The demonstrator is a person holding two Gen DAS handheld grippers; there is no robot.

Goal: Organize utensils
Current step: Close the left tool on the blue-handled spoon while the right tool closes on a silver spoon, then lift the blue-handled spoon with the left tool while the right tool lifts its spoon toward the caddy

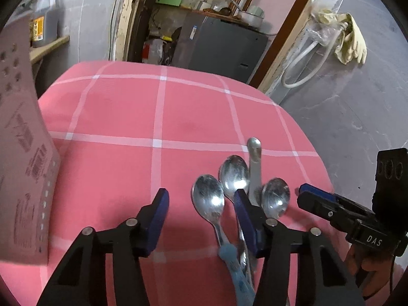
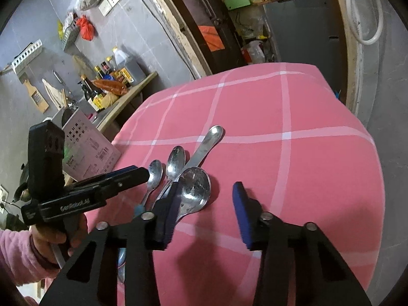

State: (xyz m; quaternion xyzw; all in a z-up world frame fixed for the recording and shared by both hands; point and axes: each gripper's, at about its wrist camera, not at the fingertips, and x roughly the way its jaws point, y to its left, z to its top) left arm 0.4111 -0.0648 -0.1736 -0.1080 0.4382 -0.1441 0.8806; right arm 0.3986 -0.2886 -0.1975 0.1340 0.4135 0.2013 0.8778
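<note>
Three steel spoons lie bowls-up, close together, on the pink checked cloth: a left one, a middle one and a right one. A flat steel handle lies among them, pointing away. A light blue handle lies under their stems. My left gripper is open and empty, low over the spoons. My right gripper is open and empty, its left finger beside the large spoon bowl. The right gripper also shows in the left wrist view.
A pale cardboard box with printed labels stands at the cloth's left edge; it also shows in the right wrist view. Beyond are a counter with bottles, a doorway with a grey cabinet and a tiled floor.
</note>
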